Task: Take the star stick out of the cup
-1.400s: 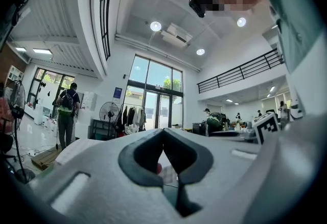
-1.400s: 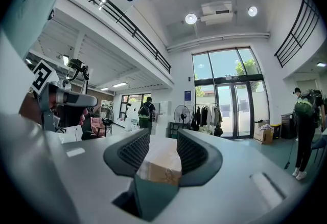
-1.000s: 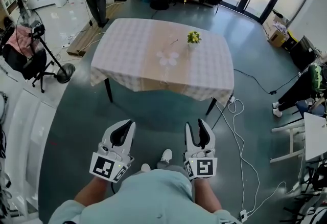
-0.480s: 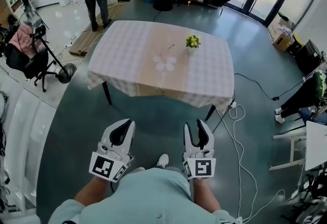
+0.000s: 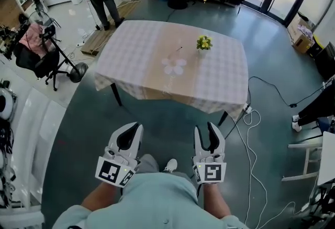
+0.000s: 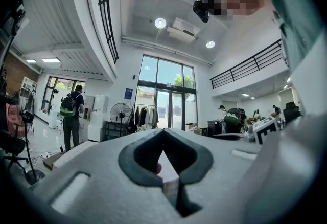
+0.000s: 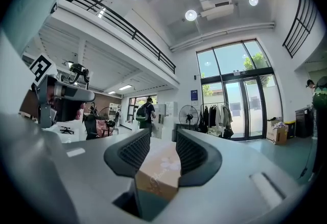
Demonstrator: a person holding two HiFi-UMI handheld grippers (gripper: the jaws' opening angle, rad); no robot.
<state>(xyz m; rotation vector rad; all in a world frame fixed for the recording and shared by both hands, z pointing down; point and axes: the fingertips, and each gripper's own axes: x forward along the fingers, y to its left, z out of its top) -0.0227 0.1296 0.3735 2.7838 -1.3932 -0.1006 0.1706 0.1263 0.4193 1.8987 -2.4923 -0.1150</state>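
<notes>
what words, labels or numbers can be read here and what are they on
No readable words or numbers anywhere.
Left gripper and right gripper: square black-and-white code markers only, no letters.
Blue sign by the glass doors: too small to read.

Cup (image 5: 173,66): pale, lobed outline seen from above, upright near the middle of the table (image 5: 131,50), on its tan centre strip. Star stick (image 5: 178,50): thin dark line slanting away from the cup's far edge, apparently seated in it. Star end too small to resolve.
</notes>
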